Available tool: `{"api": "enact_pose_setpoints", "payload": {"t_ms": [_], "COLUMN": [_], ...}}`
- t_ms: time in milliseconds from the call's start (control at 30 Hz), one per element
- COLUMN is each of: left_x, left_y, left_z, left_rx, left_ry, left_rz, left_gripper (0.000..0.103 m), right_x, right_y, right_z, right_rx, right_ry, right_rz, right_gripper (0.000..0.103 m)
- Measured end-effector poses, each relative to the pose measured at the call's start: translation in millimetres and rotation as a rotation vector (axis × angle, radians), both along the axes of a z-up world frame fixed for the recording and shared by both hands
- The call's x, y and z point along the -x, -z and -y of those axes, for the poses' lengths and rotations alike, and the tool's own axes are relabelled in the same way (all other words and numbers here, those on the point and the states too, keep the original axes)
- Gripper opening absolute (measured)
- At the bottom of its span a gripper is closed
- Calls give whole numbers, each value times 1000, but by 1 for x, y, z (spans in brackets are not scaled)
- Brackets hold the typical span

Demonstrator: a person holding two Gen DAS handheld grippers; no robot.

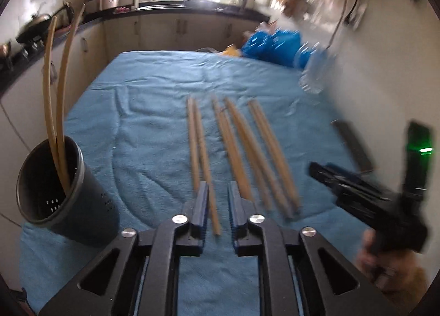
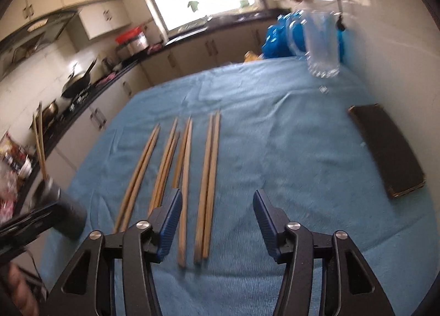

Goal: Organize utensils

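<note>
Eight chopsticks [image 2: 187, 175] lie paired on the blue-covered desk [image 2: 288, 137] ahead of both tongs, edges motion-blurred. Left tongs [image 1: 217, 200] apart, straddling one stick's near end. Right tongs [image 2: 217, 206] wide apart, empty. Holder [image 1: 55, 192] left, holding two sticks.

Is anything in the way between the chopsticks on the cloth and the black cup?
Nothing visible is. Only bare blue cloth lies between the chopsticks and the black cup, which already holds two sticks.
</note>
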State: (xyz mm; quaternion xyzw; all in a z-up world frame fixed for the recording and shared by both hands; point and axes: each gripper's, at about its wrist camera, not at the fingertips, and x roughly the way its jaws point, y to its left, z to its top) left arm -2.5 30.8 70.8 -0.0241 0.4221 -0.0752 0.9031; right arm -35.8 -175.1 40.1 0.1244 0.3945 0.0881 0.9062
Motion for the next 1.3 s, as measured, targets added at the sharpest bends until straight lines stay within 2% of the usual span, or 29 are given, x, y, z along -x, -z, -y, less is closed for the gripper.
{"api": "enact_pose_setpoints", "payload": {"t_ms": [100, 267, 367, 533, 567, 600, 733, 767, 833, 967, 1133, 1300], "left_x": [-11, -25, -31, -35, -38, -38, -36, -36, -37, -32, -14, 29], "left_y": [19, 40, 53, 54, 55, 56, 57, 57, 56, 56, 57, 59], "left_z": [4, 2, 0, 1, 2, 3, 8, 8, 3, -9, -18, -33], "left_rx": [-57, -92, -98, -102, -99, -92, -103, -93, -44, 28, 99, 185], "left_ry": [-26, -67, -72, -71, -66, -58, -62, -66, -73, -81, -72, -36], "left_rz": [-18, -61, -98, -79, -78, -79, -81, -85, -111, -157, -208, -262], "left_gripper": [10, 10, 10, 10, 10, 4, 4, 4, 4, 4, 4, 4], "right_x": [-2, -11, -14, -23, -26, -30, -48, -56, -61, -73, -63, -9], "right_y": [9, 27, 32, 31, 31, 30, 28, 28, 29, 29, 28, 28], "right_z": [-6, -9, -9, -12, -12, -14, -20, -20, -22, -27, -20, 3], "right_rx": [25, 65, 85, 125, 129, 133, 137, 122, 127, 174, 170, 183], "right_ry": [-40, -45, -42, -40, -37, -34, -36, -33, -13, 8, 31, 28], "right_rz": [-19, -59, -58, -66, -72, -79, -110, -134, -149, -169, -191, -214], "right_gripper": [46, 44, 40, 33, 33, 33, 33, 32, 19, 8, 7, 7]}}
